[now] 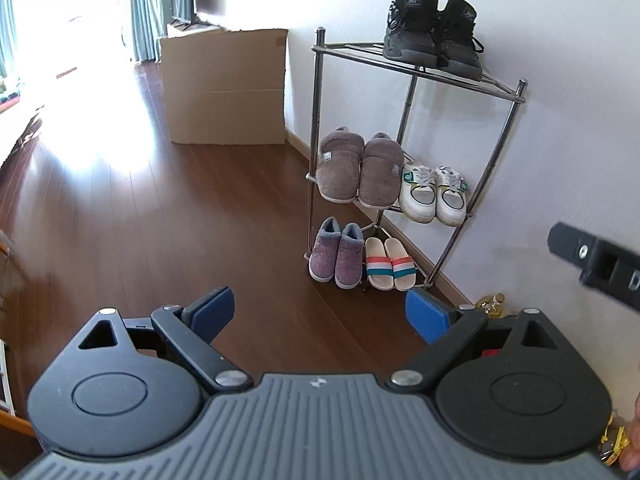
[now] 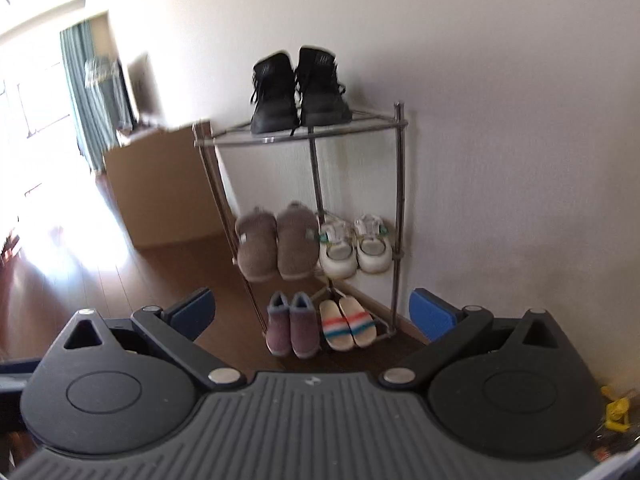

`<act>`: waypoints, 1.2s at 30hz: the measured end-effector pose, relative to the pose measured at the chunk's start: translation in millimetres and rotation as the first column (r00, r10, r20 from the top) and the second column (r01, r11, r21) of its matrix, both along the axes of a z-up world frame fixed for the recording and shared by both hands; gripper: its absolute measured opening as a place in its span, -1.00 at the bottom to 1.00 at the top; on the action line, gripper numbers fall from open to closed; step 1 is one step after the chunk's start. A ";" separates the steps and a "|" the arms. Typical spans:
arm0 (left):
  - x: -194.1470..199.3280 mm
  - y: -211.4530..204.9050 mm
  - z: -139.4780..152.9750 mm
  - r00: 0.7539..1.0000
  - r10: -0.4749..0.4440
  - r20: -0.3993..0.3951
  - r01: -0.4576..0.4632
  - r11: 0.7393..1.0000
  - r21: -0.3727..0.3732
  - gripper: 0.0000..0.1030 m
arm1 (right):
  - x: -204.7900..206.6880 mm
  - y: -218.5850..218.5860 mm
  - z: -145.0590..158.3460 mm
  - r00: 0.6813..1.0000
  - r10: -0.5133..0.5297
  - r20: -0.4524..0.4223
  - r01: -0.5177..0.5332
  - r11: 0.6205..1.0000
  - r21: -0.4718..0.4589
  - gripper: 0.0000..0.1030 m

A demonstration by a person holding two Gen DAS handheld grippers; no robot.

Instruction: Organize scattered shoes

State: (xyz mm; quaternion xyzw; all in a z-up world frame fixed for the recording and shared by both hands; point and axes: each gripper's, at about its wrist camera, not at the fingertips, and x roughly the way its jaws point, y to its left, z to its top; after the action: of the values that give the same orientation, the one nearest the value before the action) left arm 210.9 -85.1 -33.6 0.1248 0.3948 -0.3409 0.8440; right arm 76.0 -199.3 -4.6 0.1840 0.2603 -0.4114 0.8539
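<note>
Left hand-held gripper [image 1: 320, 312] jaws wide apart, empty; right hand-held gripper [image 2: 312, 312] same. Corner rack [image 1: 404, 68] at 1 o'clock in left view, 12 in right. Top shelf: black sneakers [image 1: 434, 32]. Mid: brown slippers [image 1: 360, 168] w/ white sneakers [image 1: 434, 192]. Bottom: purple slippers [image 1: 336, 252], striped slides [image 1: 390, 262]. Cardboard box [image 1: 224, 88] at 11.

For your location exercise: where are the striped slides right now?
In both views, the striped slides sit on the rack's bottom tier, right of the purple slippers.
</note>
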 end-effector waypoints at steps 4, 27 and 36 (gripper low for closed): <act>-0.8 0.0 -7.5 1.000 0.002 -0.018 -0.002 1.000 0.011 0.84 | 2.4 0.1 -8.5 0.999 0.012 -0.045 -0.010 0.999 0.031 0.98; -10.1 -9.1 -3.0 0.998 -0.048 -0.034 0.050 0.997 0.062 0.83 | -21.4 19.0 -18.7 1.000 0.015 -0.003 -0.015 1.000 -0.012 0.99; -8.3 -10.2 11.3 0.999 -0.034 -0.001 0.034 0.998 0.053 0.84 | -21.1 5.8 -7.9 1.000 0.014 -0.015 -0.014 1.000 0.008 0.99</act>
State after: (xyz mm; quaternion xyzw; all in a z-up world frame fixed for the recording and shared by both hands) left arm 202.5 -95.3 -22.4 0.1539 0.4015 -0.3443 0.8346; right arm 54.8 -193.5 -12.5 0.1823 0.2696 -0.4058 0.8541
